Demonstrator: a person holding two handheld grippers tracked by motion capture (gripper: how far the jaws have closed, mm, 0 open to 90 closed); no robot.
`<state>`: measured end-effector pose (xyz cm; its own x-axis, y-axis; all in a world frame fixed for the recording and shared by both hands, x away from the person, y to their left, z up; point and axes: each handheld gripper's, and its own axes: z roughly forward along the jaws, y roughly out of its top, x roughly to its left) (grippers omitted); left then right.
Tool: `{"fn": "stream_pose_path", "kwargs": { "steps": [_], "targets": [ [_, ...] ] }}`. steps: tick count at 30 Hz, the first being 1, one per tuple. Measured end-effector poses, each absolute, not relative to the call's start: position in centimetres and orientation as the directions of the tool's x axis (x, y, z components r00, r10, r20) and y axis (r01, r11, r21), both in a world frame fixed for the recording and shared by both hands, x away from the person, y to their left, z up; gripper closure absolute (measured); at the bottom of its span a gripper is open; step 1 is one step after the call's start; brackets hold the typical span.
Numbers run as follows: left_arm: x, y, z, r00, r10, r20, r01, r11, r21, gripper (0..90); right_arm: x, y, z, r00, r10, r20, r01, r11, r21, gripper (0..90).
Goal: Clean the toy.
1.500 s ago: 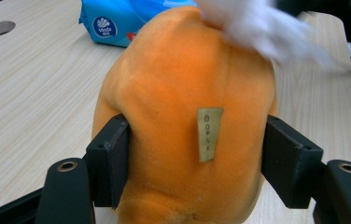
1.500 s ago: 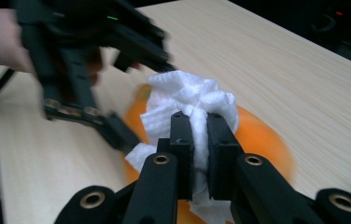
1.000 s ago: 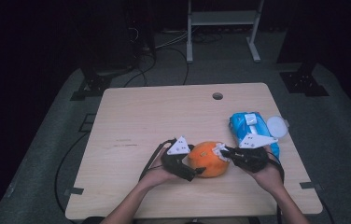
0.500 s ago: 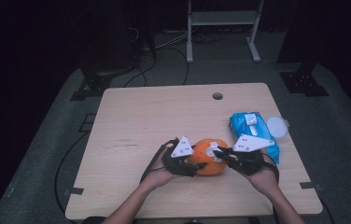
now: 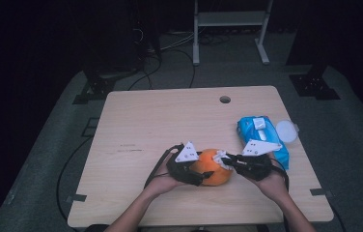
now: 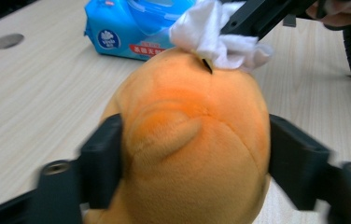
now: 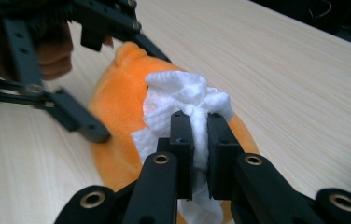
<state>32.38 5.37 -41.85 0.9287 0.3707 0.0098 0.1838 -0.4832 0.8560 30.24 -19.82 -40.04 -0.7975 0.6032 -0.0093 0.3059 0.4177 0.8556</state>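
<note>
Orange plush toy lay near the front edge of the desk, right of centre, between the two grippers. High view gave the layout: left gripper against the toy's left side, right gripper at its upper right, blue wipes pack just behind the right hand, a round white lid beside the pack at the desk's right edge, and a small round hole towards the far edge. Jaw detail was too small to read there.

Left gripper view supplied the grasp: the left gripper had its jaws spread fairly wide, one pressed to each flank of the plush toy, holding it. Same view showed the white wipe touching the top of the toy beside a short dark stitched mark, and the printed label on the wipes pack behind.

Right gripper view showed what the others could not: the right gripper was closed narrow, jaws nearly together, pinching the bunched white wipe, which spilled out above and below them and rested on the plush toy. A small rounded ear stood at the toy's far end. The left gripper and the fingers of the hand holding it appeared beyond the toy.
</note>
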Motion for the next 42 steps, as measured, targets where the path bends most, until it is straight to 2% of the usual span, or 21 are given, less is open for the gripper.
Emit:
{"fn": "stream_pose_path", "kwargs": {
  "steps": [3, 8, 13, 15, 17, 19, 20, 22, 23, 26, 28, 31, 34, 38, 42],
  "targets": [
    [32.9, 6.0, -42.1, 0.928, 0.373, 0.002, 0.183, -0.459, 0.869, 12.4, 30.4, -20.1, -40.5, -0.789, 0.614, 0.003, 0.325, 0.413, 0.851, 82.3],
    [33.9, 5.8, -43.4, 0.927, 0.367, -0.076, 0.243, -0.435, 0.867, 3.1, 30.6, -20.3, -40.6, -0.787, 0.616, 0.009, 0.33, 0.409, 0.851, 82.3],
    [33.2, 5.5, -43.3, 0.942, 0.332, -0.048, 0.207, -0.463, 0.862, 9.0, 30.9, -20.9, -41.0, -0.782, 0.623, 0.031, 0.352, 0.399, 0.847, 82.2],
    [33.2, 6.1, -43.1, 0.957, 0.276, -0.088, 0.208, -0.443, 0.872, 9.2, 31.0, -21.2, -41.1, -0.775, 0.631, 0.037, 0.359, 0.391, 0.848, 82.1],
    [33.4, 6.6, -43.2, 0.955, 0.284, -0.091, 0.21, -0.421, 0.882, 9.3, 31.1, -21.6, -41.2, -0.768, 0.638, 0.053, 0.375, 0.381, 0.845, 82.1],
    [33.6, 6.3, -43.7, 0.946, 0.318, -0.055, 0.206, -0.464, 0.861, 8.3, 31.3, -21.8, -41.3, -0.766, 0.64, 0.063, 0.379, 0.371, 0.848, 82.1],
    [33.9, 6.0, -44.1, 0.945, 0.32, -0.064, 0.219, -0.475, 0.852, 3.5, 31.3, -21.8, -41.3, -0.767, 0.639, 0.062, 0.378, 0.371, 0.848, 82.1],
    [34.1, 5.7, -44.7, 0.949, 0.302, -0.096, 0.236, -0.471, 0.85, 2.3, 31.2, -21.7, -41.3, -0.77, 0.636, 0.059, 0.375, 0.376, 0.847, 82.0],
    [34.1, 5.7, -44.8, 0.95, 0.297, -0.099, 0.235, -0.465, 0.853, 3.5, 31.2, -21.6, -41.3, -0.77, 0.636, 0.054, 0.374, 0.38, 0.846, 82.0],
    [33.4, 5.9, -43.8, 0.955, 0.289, -0.074, 0.207, -0.465, 0.861, 24.8, 31.1, -21.7, -41.0, -0.765, 0.64, 0.072, 0.381, 0.359, 0.852, 82.1],
    [32.9, 6.3, -42.0, 0.951, 0.299, -0.085, 0.219, -0.45, 0.866, 30.1, 31.0, -21.8, -40.6, -0.766, 0.635, 0.098, 0.381, 0.328, 0.864, 82.1],
    [32.1, 7.0, -39.4, 0.955, 0.29, -0.055, 0.183, -0.437, 0.88, 31.1, 31.0, -21.7, -40.4, -0.772, 0.619, 0.142, 0.391, 0.287, 0.875, 82.2],
    [31.9, 7.2, -38.8, 0.948, 0.319, 0.0, 0.172, -0.512, 0.842, 32.1, 31.1, -21.1, -40.5, -0.779, 0.607, 0.153, 0.393, 0.285, 0.874, 82.2],
    [32.9, 7.1, -40.6, 0.925, 0.375, -0.057, 0.262, -0.524, 0.81, 33.0, 31.1, -20.9, -40.6, -0.761, 0.641, 0.101, 0.377, 0.311, 0.872, 82.3],
    [33.1, 6.6, -40.6, 0.911, 0.408, -0.068, 0.283, -0.494, 0.822, 30.9, 29.9, -20.8, -39.0, -0.769, 0.636, 0.061, 0.317, 0.298, 0.9, 82.3]
  ]
}}
